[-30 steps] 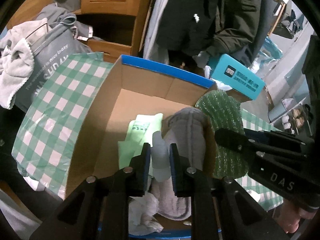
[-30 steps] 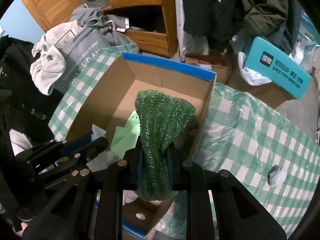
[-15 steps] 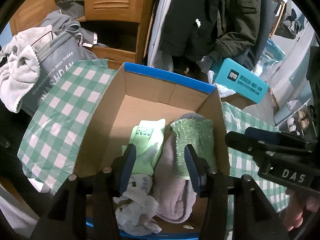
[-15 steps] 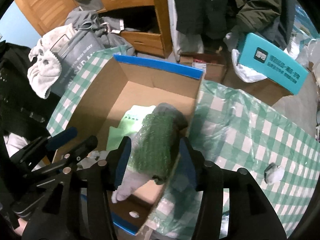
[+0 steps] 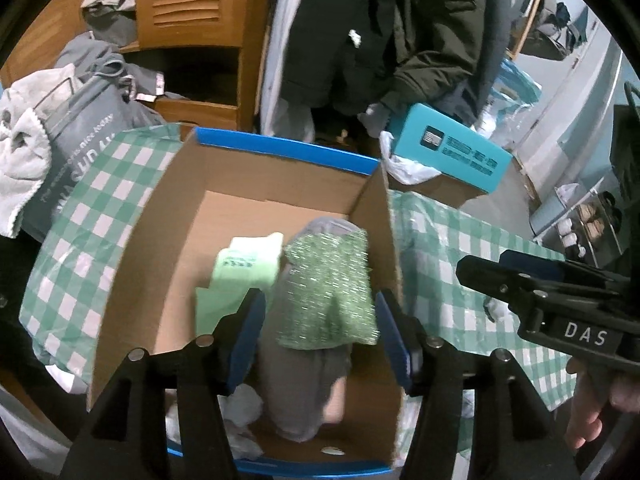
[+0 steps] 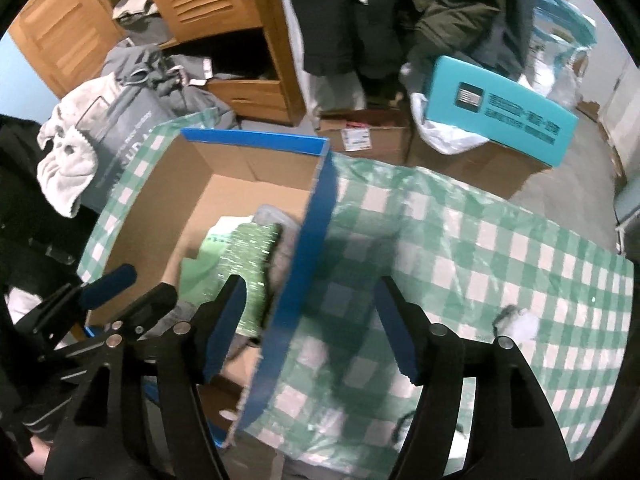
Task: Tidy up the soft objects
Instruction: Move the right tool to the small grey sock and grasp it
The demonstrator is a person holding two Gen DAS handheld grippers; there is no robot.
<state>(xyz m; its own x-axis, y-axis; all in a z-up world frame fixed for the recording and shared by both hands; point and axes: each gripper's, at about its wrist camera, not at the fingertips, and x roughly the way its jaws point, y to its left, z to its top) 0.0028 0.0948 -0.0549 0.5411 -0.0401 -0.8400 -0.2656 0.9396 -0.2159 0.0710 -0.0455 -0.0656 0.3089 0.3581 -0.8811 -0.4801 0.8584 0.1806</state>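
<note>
A cardboard box with a blue rim [image 5: 280,148] [image 6: 316,216] stands on the green checked tablecloth [image 6: 480,248]. Inside lie a sparkly green knit piece [image 5: 328,292] [image 6: 252,256] on top of a grey soft item [image 5: 300,392], a light green packet [image 5: 240,268] and crumpled white tissue [image 5: 244,404]. My left gripper [image 5: 320,336] is open and empty above the box. My right gripper [image 6: 308,324] is open and empty over the box's right wall; it also shows in the left wrist view [image 5: 520,284].
A small grey-white soft object [image 6: 520,324] lies on the cloth at right. A grey bag [image 5: 80,148] with a white towel [image 5: 16,152] stands left. A teal box [image 6: 500,108] on cardboard cartons, a wooden cabinet [image 6: 208,0] and hanging coats stand behind.
My left gripper let go of the grey item and my right let go of the green knit piece, which now lies in the box. Both grippers opened and drew back.
</note>
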